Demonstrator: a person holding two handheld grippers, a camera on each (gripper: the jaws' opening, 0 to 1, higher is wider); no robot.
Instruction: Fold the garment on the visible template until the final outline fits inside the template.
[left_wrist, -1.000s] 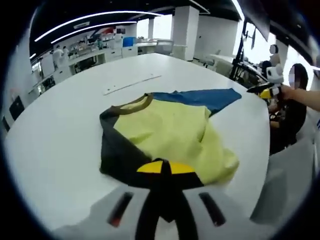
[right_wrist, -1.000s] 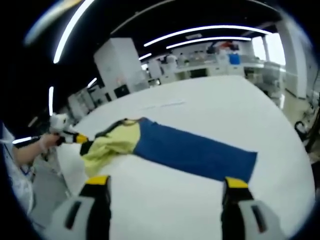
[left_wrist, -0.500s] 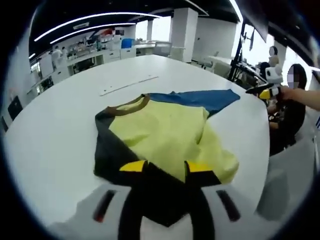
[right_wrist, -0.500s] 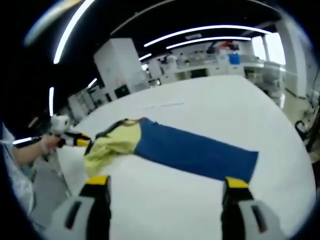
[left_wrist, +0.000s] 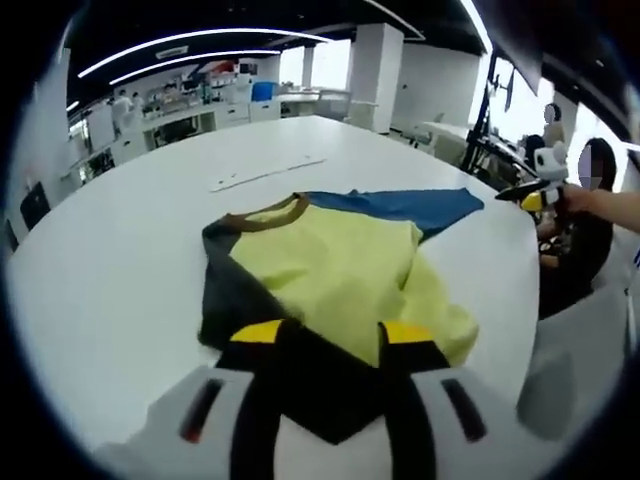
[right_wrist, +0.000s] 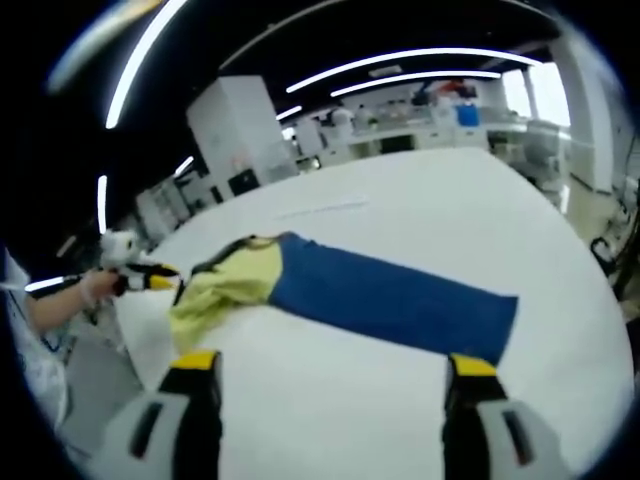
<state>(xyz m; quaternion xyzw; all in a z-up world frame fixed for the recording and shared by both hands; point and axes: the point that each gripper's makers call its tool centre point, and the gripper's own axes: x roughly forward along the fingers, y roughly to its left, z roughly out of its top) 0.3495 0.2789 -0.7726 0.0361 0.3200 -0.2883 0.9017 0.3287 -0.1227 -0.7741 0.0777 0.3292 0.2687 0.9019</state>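
One garment (left_wrist: 340, 270) lies on the white table (left_wrist: 120, 250), a shirt of yellow, blue and dark grey; in the left gripper view its yellow body is bunched and rumpled, with a dark grey sleeve panel on the near left, a brown collar at the far edge, and a blue part stretching away toward the right; in the right gripper view the garment (right_wrist: 390, 300) shows its blue part as a long flat band running across the table (right_wrist: 470, 220), with the crumpled yellow part at its left end.

Just in front of the cloth's near edge sits the left gripper (left_wrist: 325, 335), its two yellow-tipped jaws spread apart, with dark fabric showing between them, though whether they touch it cannot be told; the same gripper appears in the right gripper view as the left gripper (right_wrist: 150, 278), held in a hand (right_wrist: 92, 288) just beside the yellow end of the shirt.

Well apart from the cloth, the right gripper (right_wrist: 330, 365) hovers over bare tabletop with its jaws wide and holding nothing; in the left gripper view it is seen at the far right as the right gripper (left_wrist: 530, 192), in a person's hand (left_wrist: 575, 197).

On the table beyond the collar lies a thin pale strip (left_wrist: 265, 172); farther off stand benches, white pillars and long ceiling lights.
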